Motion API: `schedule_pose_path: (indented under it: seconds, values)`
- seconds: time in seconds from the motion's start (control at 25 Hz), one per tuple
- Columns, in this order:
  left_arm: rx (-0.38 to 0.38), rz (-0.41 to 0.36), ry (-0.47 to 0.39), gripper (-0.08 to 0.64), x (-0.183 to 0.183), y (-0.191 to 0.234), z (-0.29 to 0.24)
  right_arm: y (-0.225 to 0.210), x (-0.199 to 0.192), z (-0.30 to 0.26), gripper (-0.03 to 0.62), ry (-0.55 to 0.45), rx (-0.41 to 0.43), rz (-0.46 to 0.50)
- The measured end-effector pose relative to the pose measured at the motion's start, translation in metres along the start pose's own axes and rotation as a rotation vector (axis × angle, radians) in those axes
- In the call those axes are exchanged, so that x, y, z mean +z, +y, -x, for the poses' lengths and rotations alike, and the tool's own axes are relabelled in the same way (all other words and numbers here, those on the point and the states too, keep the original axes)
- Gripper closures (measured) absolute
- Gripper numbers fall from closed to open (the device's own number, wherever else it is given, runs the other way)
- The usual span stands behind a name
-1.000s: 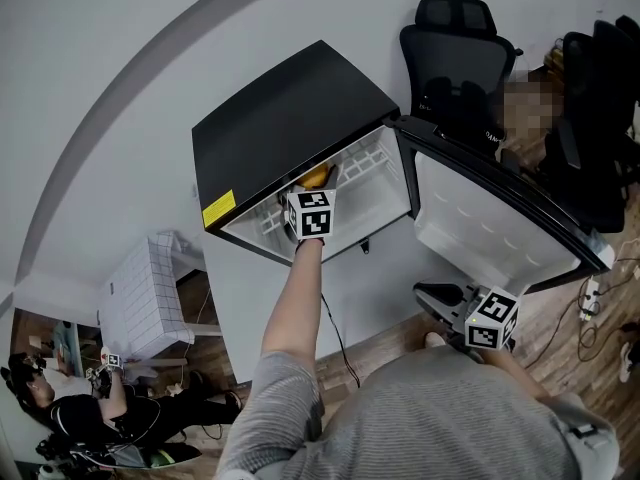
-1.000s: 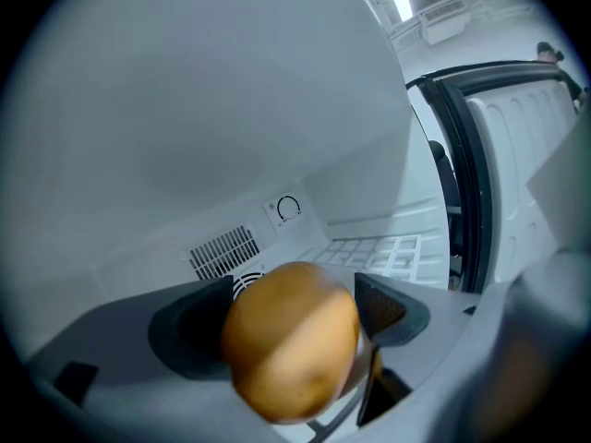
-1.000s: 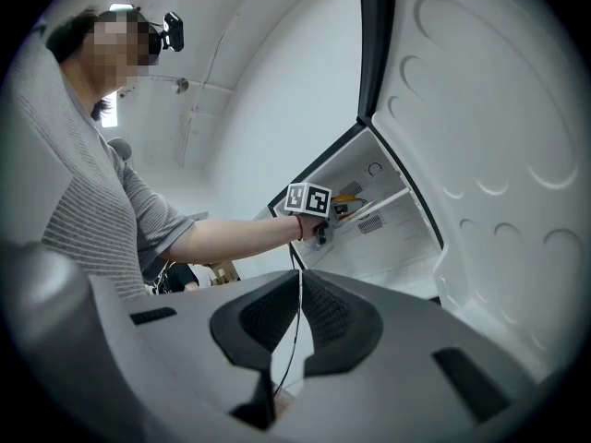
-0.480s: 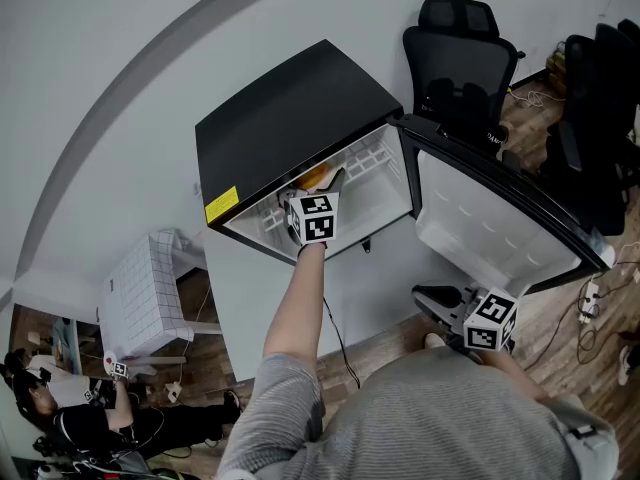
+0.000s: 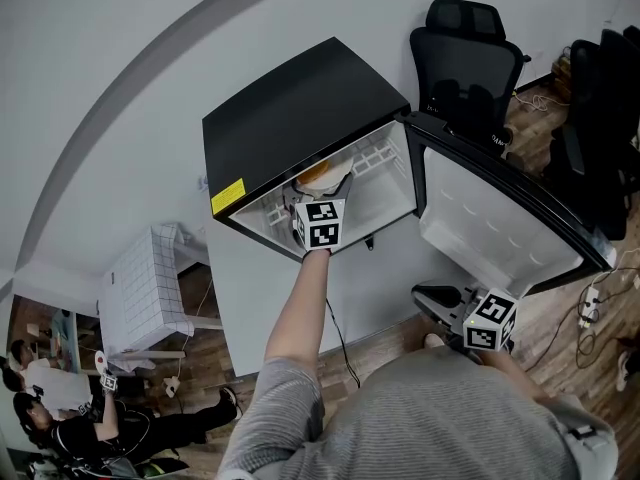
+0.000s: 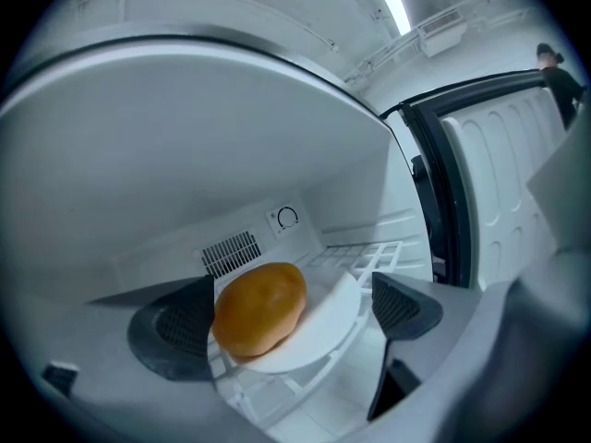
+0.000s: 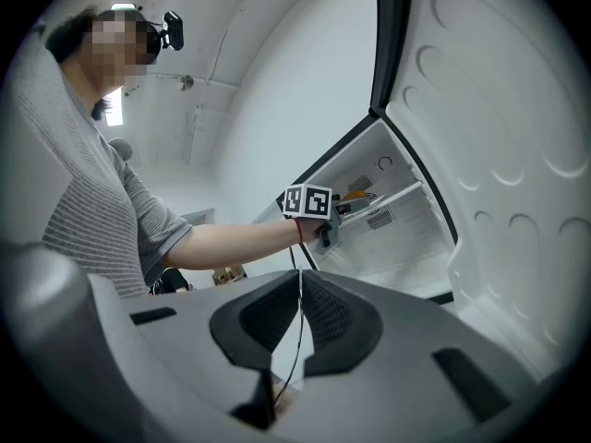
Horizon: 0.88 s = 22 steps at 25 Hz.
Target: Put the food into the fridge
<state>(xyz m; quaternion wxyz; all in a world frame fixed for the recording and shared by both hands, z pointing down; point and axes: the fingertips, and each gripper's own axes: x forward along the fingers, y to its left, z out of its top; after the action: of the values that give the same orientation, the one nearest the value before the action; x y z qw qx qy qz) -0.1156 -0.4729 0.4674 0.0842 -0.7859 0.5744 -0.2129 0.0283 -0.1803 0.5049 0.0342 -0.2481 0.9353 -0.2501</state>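
Note:
A golden bread roll (image 6: pixel 260 307) lies on a white plate (image 6: pixel 332 326), which rests on the wire shelf (image 6: pixel 369 257) inside the open black fridge (image 5: pixel 300 108). My left gripper (image 6: pixel 288 319) reaches into the fridge. Its jaws have just been opening and now stand wide on either side of the plate, with neither pad pressing on it. In the head view the roll (image 5: pixel 318 175) shows just beyond the left gripper (image 5: pixel 322 200). My right gripper (image 7: pixel 297 312) is shut with nothing in it, held low near the fridge door (image 5: pixel 500 218).
The door swings out to the right, its white inner liner (image 7: pixel 499 155) close beside my right gripper. A black office chair (image 5: pixel 465 48) stands behind the fridge. A white tiled box (image 5: pixel 140 293) sits at its left. A person (image 5: pixel 90 423) sits at the lower left.
The left jaws have spread off the plate, and the plate with the roll now lies free on the shelf. The right gripper has kept still.

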Motion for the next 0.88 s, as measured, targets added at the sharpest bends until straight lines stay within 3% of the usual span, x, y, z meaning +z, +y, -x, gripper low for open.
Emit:
schedule_pose_path:
  seconds: [0.68, 0.88]
  values:
    - [-0.011, 0.034, -0.041, 0.043, -0.001, -0.006, 0.041, 0.020, -0.007, -0.012, 0.578, 0.020, 0.036, 0.015]
    - [-0.019, 0.036, -0.048, 0.088, -0.001, -0.005, 0.049, 0.025, -0.008, -0.015, 0.578, 0.025, 0.041, 0.020]
